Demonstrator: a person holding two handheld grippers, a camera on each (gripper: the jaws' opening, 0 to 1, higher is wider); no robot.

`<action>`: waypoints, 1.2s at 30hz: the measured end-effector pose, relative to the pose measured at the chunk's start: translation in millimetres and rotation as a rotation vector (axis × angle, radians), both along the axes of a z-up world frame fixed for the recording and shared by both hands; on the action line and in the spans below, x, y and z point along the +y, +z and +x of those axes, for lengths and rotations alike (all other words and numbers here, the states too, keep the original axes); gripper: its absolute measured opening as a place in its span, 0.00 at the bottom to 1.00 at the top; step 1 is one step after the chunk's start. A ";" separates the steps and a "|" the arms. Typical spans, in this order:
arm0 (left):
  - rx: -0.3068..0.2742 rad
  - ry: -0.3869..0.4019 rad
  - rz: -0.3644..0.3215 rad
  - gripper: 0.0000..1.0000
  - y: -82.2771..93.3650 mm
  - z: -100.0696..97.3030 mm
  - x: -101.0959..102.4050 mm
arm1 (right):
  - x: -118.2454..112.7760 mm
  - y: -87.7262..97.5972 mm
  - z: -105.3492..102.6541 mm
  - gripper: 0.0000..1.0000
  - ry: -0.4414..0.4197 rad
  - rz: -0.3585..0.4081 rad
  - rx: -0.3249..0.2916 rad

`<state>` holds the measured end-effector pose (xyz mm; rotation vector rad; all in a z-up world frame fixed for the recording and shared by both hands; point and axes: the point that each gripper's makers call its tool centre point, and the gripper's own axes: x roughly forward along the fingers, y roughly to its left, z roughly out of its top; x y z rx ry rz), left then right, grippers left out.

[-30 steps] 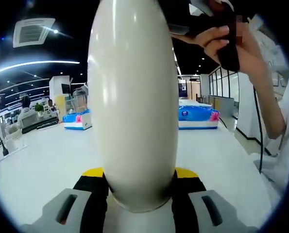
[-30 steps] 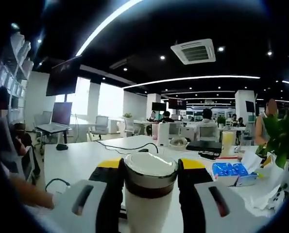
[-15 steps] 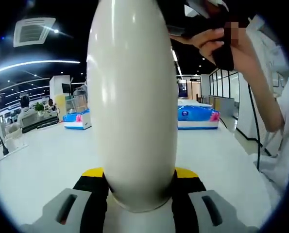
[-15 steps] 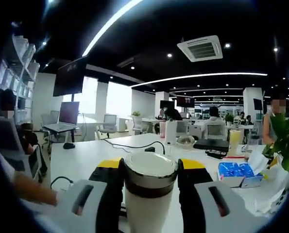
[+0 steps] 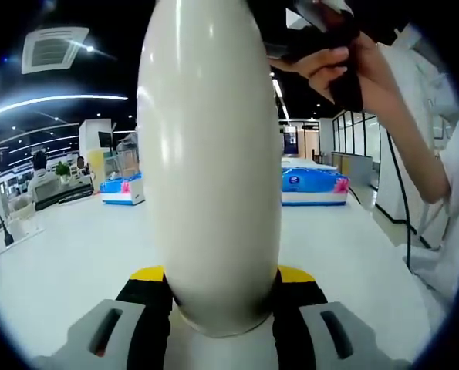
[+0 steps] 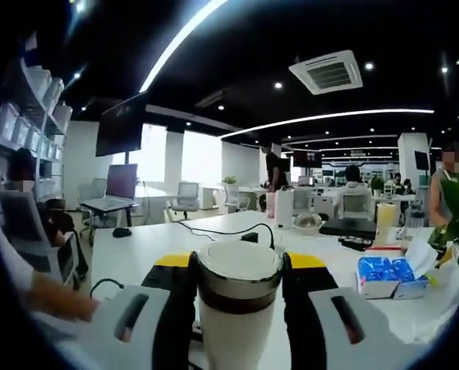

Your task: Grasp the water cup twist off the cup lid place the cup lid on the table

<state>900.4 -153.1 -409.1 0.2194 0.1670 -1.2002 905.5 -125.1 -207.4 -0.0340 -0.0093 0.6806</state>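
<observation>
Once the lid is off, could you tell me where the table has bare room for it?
Bare white table lies left of the water cup, before the blue packs. Right of the right tool, toward the tissue packs and papers, it is crowded.

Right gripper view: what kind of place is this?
Most likely an open-plan office: long white desks with a laptop, office chairs, a wall screen, and a ceiling air-conditioning vent among strip lights.

Water cup [image 5: 210,162] between left claw [image 5: 220,297] jaws, cup lid [image 6: 238,262] between right claw [image 6: 238,289] jaws, table [image 6: 152,247] behind
</observation>
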 end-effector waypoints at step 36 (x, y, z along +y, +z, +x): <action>0.001 -0.001 -0.001 0.52 -1.0 -7.6 0.3 | 5.5 -3.2 -3.7 0.46 0.250 0.053 0.024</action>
